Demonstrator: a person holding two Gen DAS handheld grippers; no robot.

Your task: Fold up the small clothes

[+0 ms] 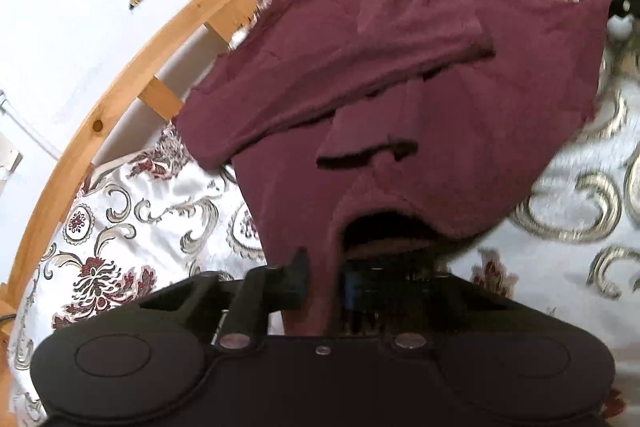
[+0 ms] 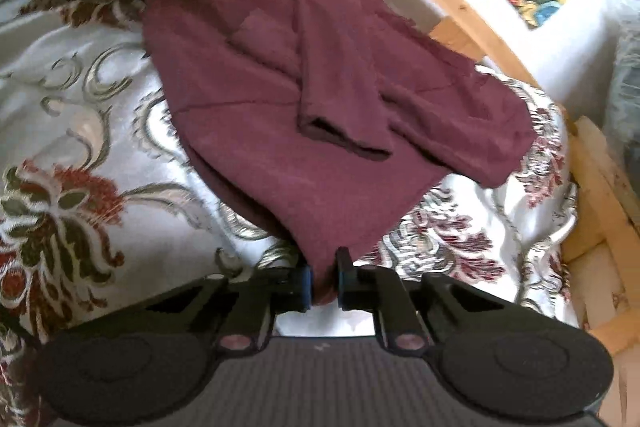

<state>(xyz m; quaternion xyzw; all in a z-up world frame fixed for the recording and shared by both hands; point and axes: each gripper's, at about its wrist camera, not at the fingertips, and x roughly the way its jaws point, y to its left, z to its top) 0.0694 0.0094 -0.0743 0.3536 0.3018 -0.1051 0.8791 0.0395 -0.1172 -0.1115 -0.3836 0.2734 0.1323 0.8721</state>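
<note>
**Sleeves in, both corners pinched, body fold to come**

You're working over the bed (image 2: 80, 131), its patterned white cover spread wide under everything, with the wooden bed frame (image 1: 120, 99) curving along the far side against the wall. On that cover lies the maroon sweater (image 1: 400, 87), mostly flat, stretching away from you toward the frame.

Here's where you stand on the fold: both sleeves look already brought across the body. The long sleeve (image 1: 340, 79) lies as a band across the chest, and the other cuff (image 1: 360, 151) sits just beneath it. What's left, by my reading, is the body itself, which has not yet been doubled over, and then the tidy-up.

Now the grips. Your left gripper (image 1: 324, 279) is closed down tight, with a bunched corner of the sweater rising straight out from between its fingers; the cloth drapes over the right-hand finger and hides it. Your right gripper (image 2: 323, 279) is pinched in the same way, its two fingers nearly together on the sweater's near corner. In the right wrist view the left gripper shows at the sweater's far corner, so you hold the two ends of one edge, and the cloth between them lifts slightly off the cover.
</note>
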